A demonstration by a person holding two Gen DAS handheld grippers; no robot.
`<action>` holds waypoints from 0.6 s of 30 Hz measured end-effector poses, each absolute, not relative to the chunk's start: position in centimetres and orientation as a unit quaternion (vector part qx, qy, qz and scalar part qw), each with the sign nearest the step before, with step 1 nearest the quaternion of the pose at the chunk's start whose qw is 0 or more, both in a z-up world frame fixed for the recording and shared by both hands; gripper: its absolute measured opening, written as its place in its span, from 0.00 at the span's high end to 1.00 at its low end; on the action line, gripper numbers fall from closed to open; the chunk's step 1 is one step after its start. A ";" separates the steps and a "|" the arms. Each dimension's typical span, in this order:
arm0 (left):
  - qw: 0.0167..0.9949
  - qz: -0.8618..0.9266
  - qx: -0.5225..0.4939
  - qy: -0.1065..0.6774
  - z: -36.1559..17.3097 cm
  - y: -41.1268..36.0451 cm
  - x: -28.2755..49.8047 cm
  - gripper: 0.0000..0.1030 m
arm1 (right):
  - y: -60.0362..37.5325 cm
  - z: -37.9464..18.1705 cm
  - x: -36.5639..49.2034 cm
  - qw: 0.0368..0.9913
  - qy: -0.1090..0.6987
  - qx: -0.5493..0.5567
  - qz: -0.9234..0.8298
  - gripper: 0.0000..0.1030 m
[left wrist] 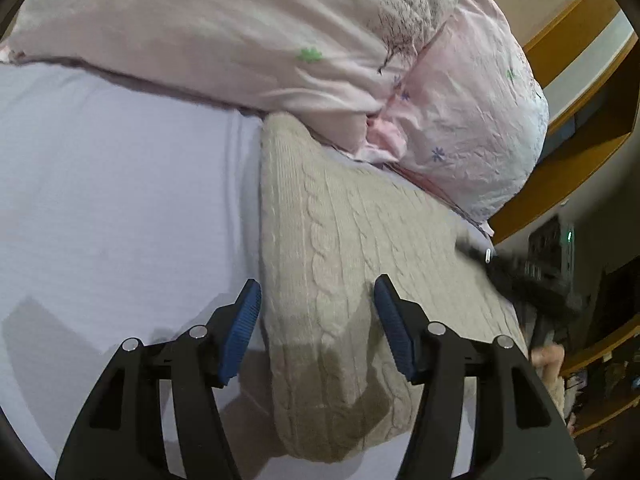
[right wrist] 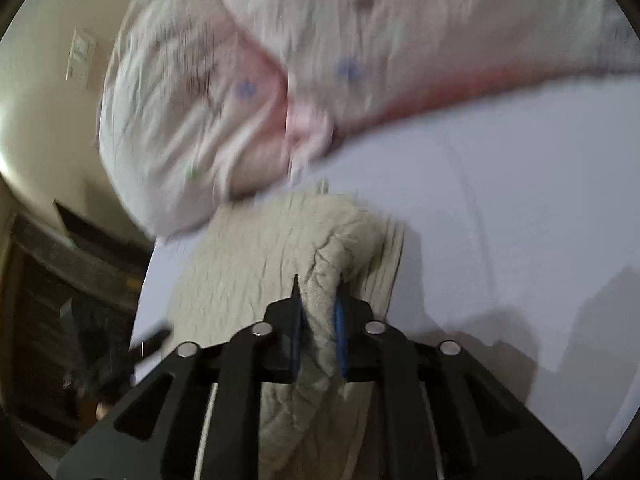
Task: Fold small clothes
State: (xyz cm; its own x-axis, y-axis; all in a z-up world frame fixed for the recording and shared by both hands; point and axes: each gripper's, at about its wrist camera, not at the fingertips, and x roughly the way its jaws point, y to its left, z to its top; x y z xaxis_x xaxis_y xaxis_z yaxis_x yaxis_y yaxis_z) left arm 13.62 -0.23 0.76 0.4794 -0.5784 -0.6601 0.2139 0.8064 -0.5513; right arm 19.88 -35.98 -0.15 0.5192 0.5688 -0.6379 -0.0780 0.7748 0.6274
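Sweater (left wrist: 344, 248), one beige cable-knit piece, lies on the pale sheet (left wrist: 120, 200) through the centre and lower right of the left wrist view, its far end touching the pillows; in the right wrist view it fills the lower centre. Right gripper (right wrist: 318, 312) is clamped on a bunched fold of the knit; left gripper (left wrist: 316, 320) hangs with jaws spread, one blue pad (left wrist: 240, 332) over the sheet, the other over the knit, gripping nothing. Likely troubles: thick knit may slide out of the narrow pinch as it is carried over; the fold may land skewed with only one corner held; the far end may catch under the pillows. Counted: one sweater, two grippers, two floral pillows (left wrist: 248, 32), one sheet.
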 end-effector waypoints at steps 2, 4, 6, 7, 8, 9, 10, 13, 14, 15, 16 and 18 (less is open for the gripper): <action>0.833 -0.241 -0.201 0.456 0.4 -0.9 13.6 0.42 | -36.1 0.6 20.7 0.850 0.434 0.248 0.166 0.89; 0.839 -0.235 -0.190 0.452 0.4 -1.5 13.5 0.42 | -34.4 -0.6 22.5 0.850 0.476 0.187 0.128 0.87; 0.845 -0.230 -0.181 0.447 0.6 -1.6 13.3 0.42 | -33.6 -0.4 22.2 0.857 0.480 0.153 0.107 0.79; 0.846 -0.229 -0.182 0.445 0.8 -1.4 13.1 0.42 | -33.6 0.4 21.7 0.864 0.471 0.145 0.100 0.71; 0.848 -0.228 -0.183 0.442 1.0 -1.1 12.8 0.41 | -34.0 2.2 20.3 0.880 0.445 0.145 0.088 0.67; 0.851 -0.226 -0.182 0.438 1.3 -0.8 12.5 0.40 | -34.2 3.2 19.4 0.887 0.429 0.150 0.086 0.53; 0.855 -0.221 -0.179 0.433 1.6 -0.4 12.1 0.37 | -34.5 4.9 17.6 0.892 0.405 0.168 0.110 0.35; 0.875 -0.198 -0.164 0.410 2.6 0.8 10.0 0.16 | -34.1 6.9 13.5 0.869 0.390 0.200 0.229 0.23; 0.880 -0.190 -0.158 0.406 2.7 1.0 9.5 0.12 | -33.3 7.0 12.7 0.861 0.395 0.198 0.253 0.22; 0.886 -0.181 -0.150 0.400 2.9 1.3 8.9 0.10 | -32.4 6.8 11.9 0.850 0.406 0.193 0.274 0.20; 0.892 -0.173 -0.139 0.395 3.1 1.3 8.0 0.07 | -31.6 6.2 11.6 0.843 0.419 0.186 0.282 0.17; 0.897 -0.159 -0.117 0.395 3.1 1.1 6.8 0.03 | -30.4 3.4 11.8 0.831 0.463 0.168 0.257 0.14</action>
State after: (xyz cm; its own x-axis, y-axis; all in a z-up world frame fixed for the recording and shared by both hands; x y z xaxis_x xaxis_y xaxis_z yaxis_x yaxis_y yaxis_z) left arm 6.79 1.10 3.13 0.6375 -0.3775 -0.6716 0.1929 0.9222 -0.3352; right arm 11.83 -30.36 3.35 0.4387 0.5831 -0.6838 -0.2710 0.8113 0.5180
